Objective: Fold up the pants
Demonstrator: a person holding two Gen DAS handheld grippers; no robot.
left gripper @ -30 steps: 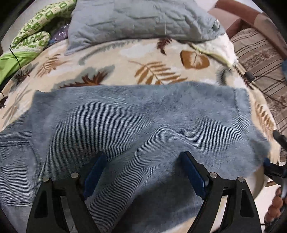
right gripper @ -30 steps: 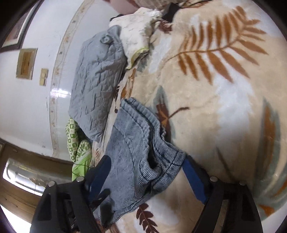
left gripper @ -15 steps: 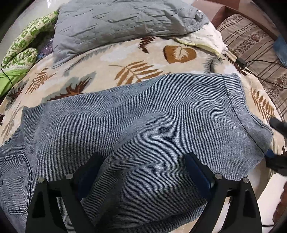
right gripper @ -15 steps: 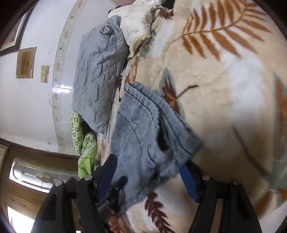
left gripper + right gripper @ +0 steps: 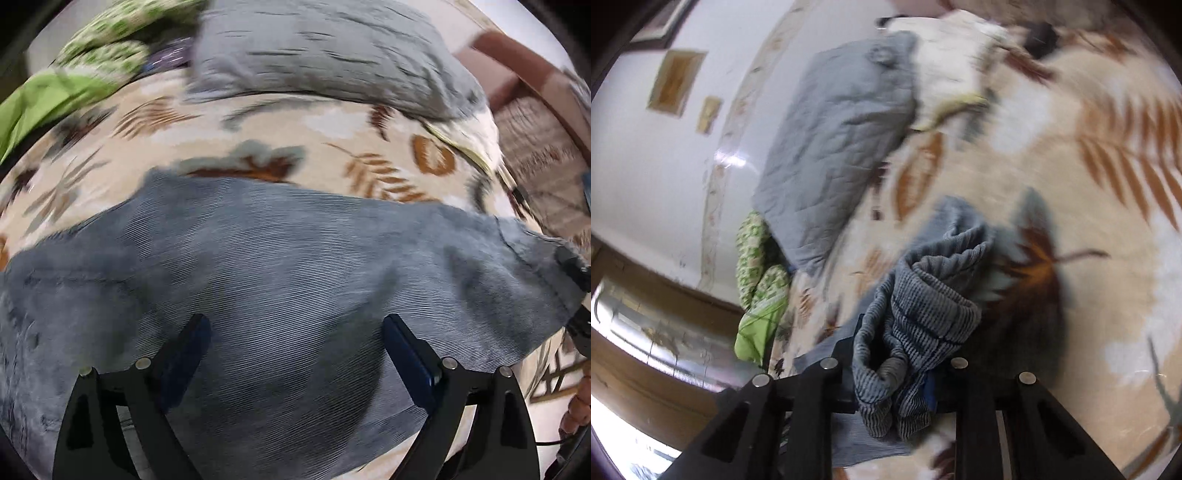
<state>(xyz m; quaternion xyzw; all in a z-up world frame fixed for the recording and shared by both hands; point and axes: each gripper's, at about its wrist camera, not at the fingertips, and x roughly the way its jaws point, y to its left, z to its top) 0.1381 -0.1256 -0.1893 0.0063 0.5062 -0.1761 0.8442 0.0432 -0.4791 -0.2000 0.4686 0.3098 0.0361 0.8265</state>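
While the right tongs (image 5: pixel 892 373) are closing, pinching a bunched hem of the blue-grey corduroy pants (image 5: pixel 280 280), the left tongs (image 5: pixel 295 332) are hovering spread above them on the leaf-patterned bed blanket (image 5: pixel 177 133), whose far stretch is lying bare before the grey quilted pillow (image 5: pixel 325 51).

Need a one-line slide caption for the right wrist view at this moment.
Right gripper, its jaws just closing, pinches a bunched end of the blue-grey pants above the leaf-print blanket.

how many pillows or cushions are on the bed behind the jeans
2 that show: a grey quilted pillow at the head of the bed, and a cream pillow tucked under its right end. The green patterned bundle at the left may be bedding; more could be hidden.
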